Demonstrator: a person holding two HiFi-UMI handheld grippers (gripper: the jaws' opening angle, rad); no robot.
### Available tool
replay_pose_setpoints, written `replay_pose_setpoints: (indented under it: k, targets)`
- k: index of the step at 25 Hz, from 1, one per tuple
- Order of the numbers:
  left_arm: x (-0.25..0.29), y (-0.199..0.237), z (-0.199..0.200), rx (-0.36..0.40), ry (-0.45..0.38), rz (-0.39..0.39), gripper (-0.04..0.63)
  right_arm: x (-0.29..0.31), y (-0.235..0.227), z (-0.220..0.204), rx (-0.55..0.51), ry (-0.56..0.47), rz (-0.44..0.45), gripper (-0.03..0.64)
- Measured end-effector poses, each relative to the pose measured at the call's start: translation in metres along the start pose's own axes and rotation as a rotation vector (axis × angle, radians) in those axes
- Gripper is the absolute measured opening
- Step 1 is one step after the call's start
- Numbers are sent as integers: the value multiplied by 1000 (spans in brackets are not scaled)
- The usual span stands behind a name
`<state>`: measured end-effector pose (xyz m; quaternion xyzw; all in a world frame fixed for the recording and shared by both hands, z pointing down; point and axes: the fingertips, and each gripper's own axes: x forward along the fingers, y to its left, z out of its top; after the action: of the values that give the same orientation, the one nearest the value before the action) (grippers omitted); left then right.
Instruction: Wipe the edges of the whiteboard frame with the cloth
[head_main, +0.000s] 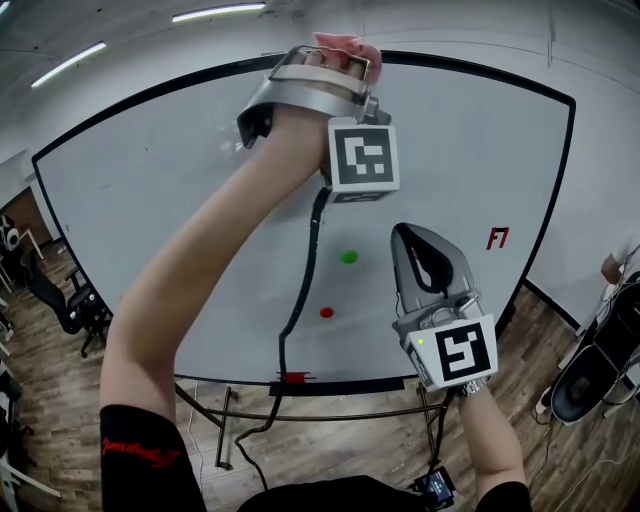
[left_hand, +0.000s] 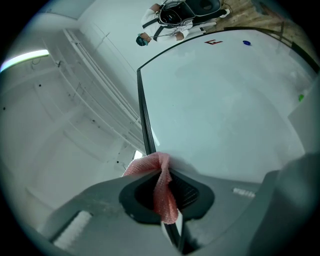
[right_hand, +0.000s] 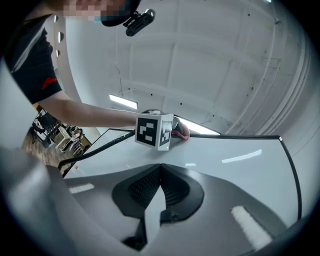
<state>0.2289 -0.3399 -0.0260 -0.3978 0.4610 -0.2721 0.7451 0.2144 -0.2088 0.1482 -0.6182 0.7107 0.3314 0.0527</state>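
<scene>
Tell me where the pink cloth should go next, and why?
Probably slide the left gripper along the black frame toward the corner ahead. Its jaws are shut on the pink cloth, which presses on the top edge of the whiteboard, and that stretch of frame lies straight in front.

Whiteboard (head_main: 150, 220) white, frame (left_hand: 144, 107) black. Cloth (left_hand: 162, 187) pink, fine mesh weave. Left gripper (left_hand: 167, 175) and right gripper (right_hand: 160, 172) grey; each marker cube (head_main: 362, 155) white with black square pattern. Green dot (head_main: 348, 257) mid-board, red dot (head_main: 326, 312) at its 7 o'clock, red lettering (head_main: 497, 238) at board's 3 o'clock. Cable (head_main: 300, 300) black. Floor (head_main: 330, 450) brown wood grain. Sleeve (head_main: 140, 450) black, red script.
</scene>
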Motion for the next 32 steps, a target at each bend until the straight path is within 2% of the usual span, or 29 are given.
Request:
replay_pose_setpoints:
  k: [5, 10, 14, 23, 32]
  targets:
    - [0, -1, 9, -18, -49, 15, 24, 1, -17, -3, 33, -4, -44, 2]
    - [1, -2, 10, -10, -59, 31, 25, 0, -20, -7, 63, -22, -30, 2]
    - [2, -8, 7, -41, -51, 29, 25, 1, -32, -14, 59, -13, -16, 2]
    - [1, 0, 6, -43, -13, 21, 25, 0, -53, -19, 100, -23, 26, 2]
    - [-4, 1, 15, -4, 37, -25, 25, -5, -57, -20, 116, -45, 92, 2]
